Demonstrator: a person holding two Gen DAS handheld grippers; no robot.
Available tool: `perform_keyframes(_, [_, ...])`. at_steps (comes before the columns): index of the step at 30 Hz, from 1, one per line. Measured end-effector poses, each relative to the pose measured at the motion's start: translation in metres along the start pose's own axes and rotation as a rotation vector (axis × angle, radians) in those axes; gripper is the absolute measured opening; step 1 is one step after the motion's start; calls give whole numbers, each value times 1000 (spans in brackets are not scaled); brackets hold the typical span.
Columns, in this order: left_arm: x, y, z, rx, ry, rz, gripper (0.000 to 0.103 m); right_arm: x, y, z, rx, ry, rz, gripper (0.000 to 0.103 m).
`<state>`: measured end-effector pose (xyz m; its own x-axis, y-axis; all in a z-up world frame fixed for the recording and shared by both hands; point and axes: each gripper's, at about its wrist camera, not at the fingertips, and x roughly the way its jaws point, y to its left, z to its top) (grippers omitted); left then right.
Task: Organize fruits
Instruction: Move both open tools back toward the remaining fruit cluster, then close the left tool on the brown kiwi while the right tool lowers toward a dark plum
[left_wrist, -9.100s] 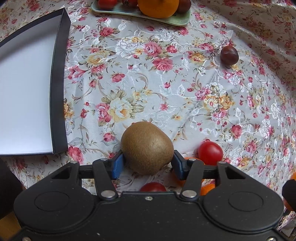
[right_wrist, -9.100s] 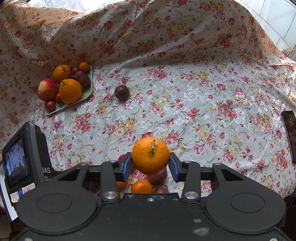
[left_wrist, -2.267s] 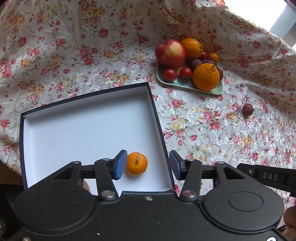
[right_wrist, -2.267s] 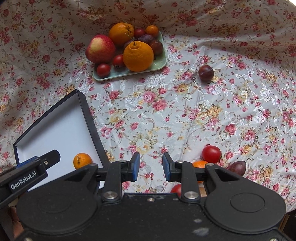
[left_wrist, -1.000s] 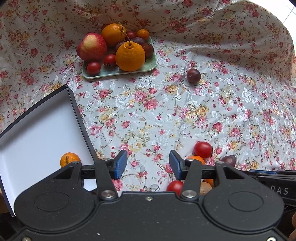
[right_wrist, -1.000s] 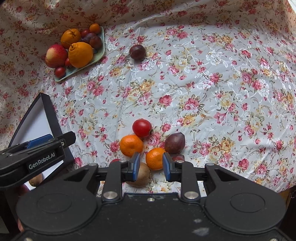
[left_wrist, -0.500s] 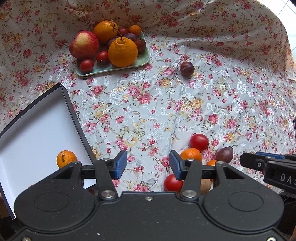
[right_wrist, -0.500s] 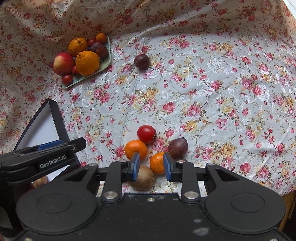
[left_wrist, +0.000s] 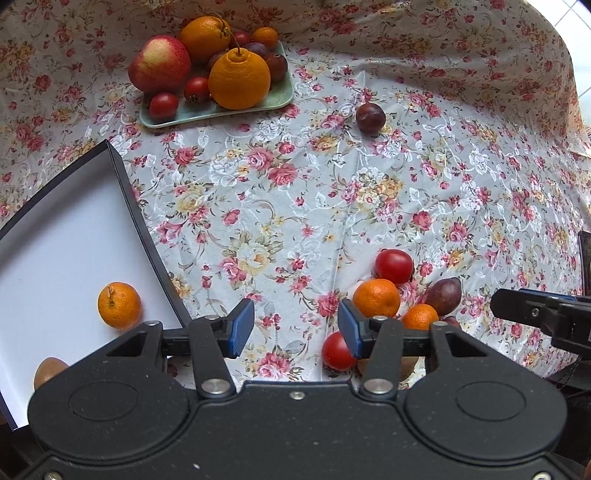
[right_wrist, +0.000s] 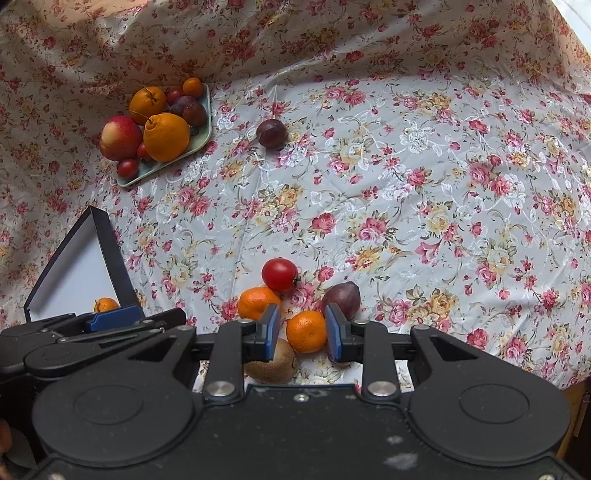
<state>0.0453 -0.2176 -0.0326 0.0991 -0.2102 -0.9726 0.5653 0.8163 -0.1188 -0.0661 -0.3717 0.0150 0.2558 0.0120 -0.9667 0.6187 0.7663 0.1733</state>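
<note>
A black box with a white inside (left_wrist: 66, 240) lies at the left and holds a mandarin (left_wrist: 119, 305) and a kiwi (left_wrist: 50, 370). My left gripper (left_wrist: 291, 326) is open and empty over the cloth beside the box. A loose heap near the front edge has a tomato (right_wrist: 279, 274), two mandarins (right_wrist: 257, 302) (right_wrist: 306, 330), a dark plum (right_wrist: 341, 296) and a kiwi (right_wrist: 273, 362). My right gripper (right_wrist: 301, 332) is open, its pads on either side of the nearer mandarin; I cannot tell whether they touch it.
A green tray (left_wrist: 221, 109) at the back holds an apple, oranges, tomatoes and plums. A single plum (left_wrist: 370, 117) lies alone on the floral tablecloth right of it. A second tomato (left_wrist: 338, 351) sits by the left gripper's right finger. The cloth rises behind.
The left gripper has drifted right, away from the box, still open. The right gripper has come down toward the heap, so the mandarin now sits between its pads.
</note>
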Motion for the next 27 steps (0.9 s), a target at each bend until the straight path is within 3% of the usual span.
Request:
perform_keyframes(6, [7, 3, 1, -21, 14, -9, 55, -4, -1, 0, -2, 11, 35, 30])
perform_keyframes(14, [17, -28, -2, 26, 49, -97, 54, -15, -5, -2, -2, -4, 77, 30])
perform_keyframes(27, [38, -78, -29, 186, 107, -65, 54, -20, -29, -7, 36, 7, 77, 31])
